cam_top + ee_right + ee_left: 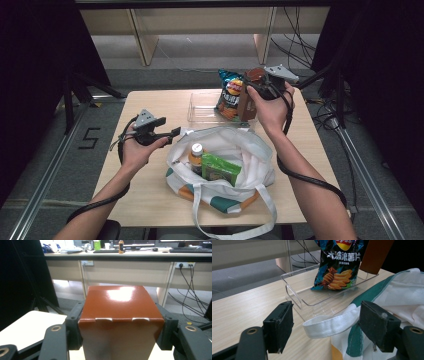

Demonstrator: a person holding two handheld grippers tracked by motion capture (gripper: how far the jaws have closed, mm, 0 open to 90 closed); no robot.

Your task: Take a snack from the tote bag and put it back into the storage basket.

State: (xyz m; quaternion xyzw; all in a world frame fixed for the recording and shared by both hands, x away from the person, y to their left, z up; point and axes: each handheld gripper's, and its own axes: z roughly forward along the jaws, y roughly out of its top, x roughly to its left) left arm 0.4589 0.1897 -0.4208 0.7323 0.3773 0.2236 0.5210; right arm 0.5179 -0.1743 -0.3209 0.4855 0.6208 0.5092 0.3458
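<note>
My right gripper is shut on a glossy brown box, its jaws pressing both sides. In the high view it holds the brown box upright over the right end of a clear tray, beside a blue chips bag. My left gripper is open at the left rim of a white tote bag. In the left gripper view the bag's white strap lies between the open jaws of the left gripper, untouched by either pad.
Inside the tote bag stand an orange bottle with a white cap and a green packet. The bag's long handle hangs over the table's near edge. Desks and cables lie beyond the table.
</note>
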